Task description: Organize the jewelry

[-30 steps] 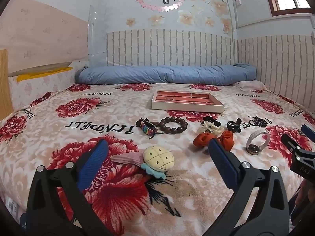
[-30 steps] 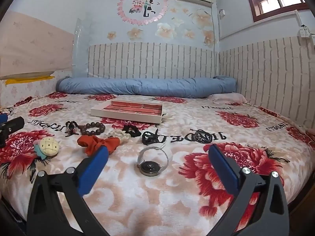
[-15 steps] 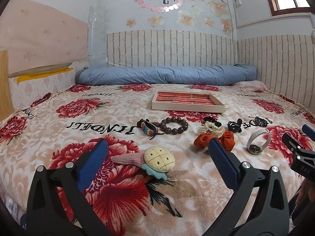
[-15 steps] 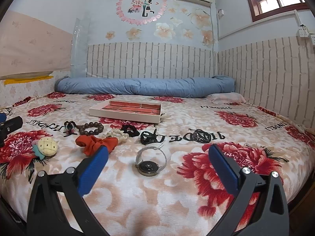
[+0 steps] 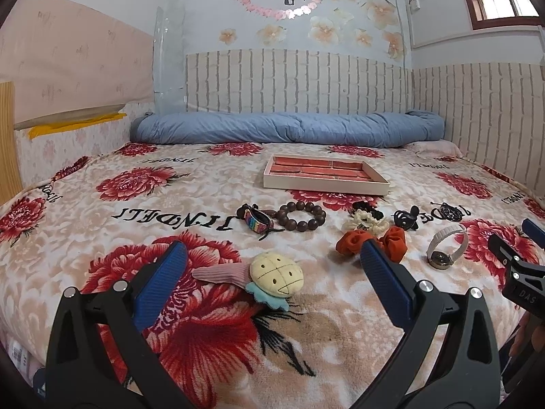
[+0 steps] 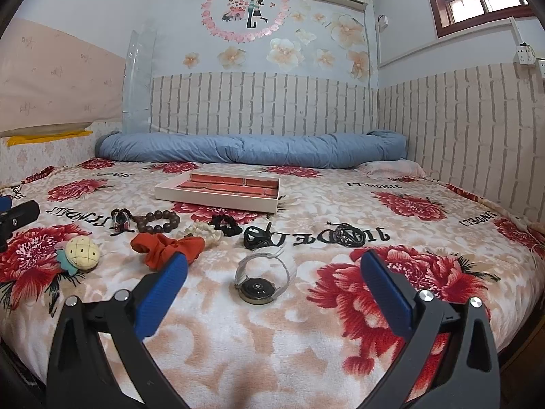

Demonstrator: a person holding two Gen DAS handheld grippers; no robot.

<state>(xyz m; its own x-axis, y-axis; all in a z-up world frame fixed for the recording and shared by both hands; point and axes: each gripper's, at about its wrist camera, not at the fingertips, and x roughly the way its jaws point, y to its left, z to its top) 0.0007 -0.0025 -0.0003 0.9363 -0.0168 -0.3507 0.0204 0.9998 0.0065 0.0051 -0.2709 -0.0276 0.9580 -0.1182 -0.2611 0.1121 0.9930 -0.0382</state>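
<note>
A shallow jewelry tray [image 5: 325,184] [image 6: 218,197] with red lining lies mid-bed. In front of it are a wooden bead bracelet [image 5: 301,216] [image 6: 158,221], a colourful woven bracelet [image 5: 257,220], an orange scrunchie [image 5: 351,242] [image 6: 167,247], a cream scrunchie [image 6: 201,231], a black scrunchie [image 6: 226,225], dark clips [image 6: 259,237] [image 6: 345,235] and a white-strap watch [image 5: 444,250] [image 6: 260,277]. A plush pineapple hair clip [image 5: 272,274] [image 6: 81,254] lies just ahead of my left gripper [image 5: 272,277], which is open. My right gripper [image 6: 272,281] is open around the watch, above the blanket.
The floral blanket [image 6: 408,204] covers the whole bed. A rolled blue duvet [image 5: 286,129] lies along the brick-pattern wall at the back. The right gripper shows at the left view's right edge [image 5: 517,266]. The bed's front edge is just below both grippers.
Both views have shifted very slightly forward toward the items. Nothing on the bed has moved and both grippers stay open.
</note>
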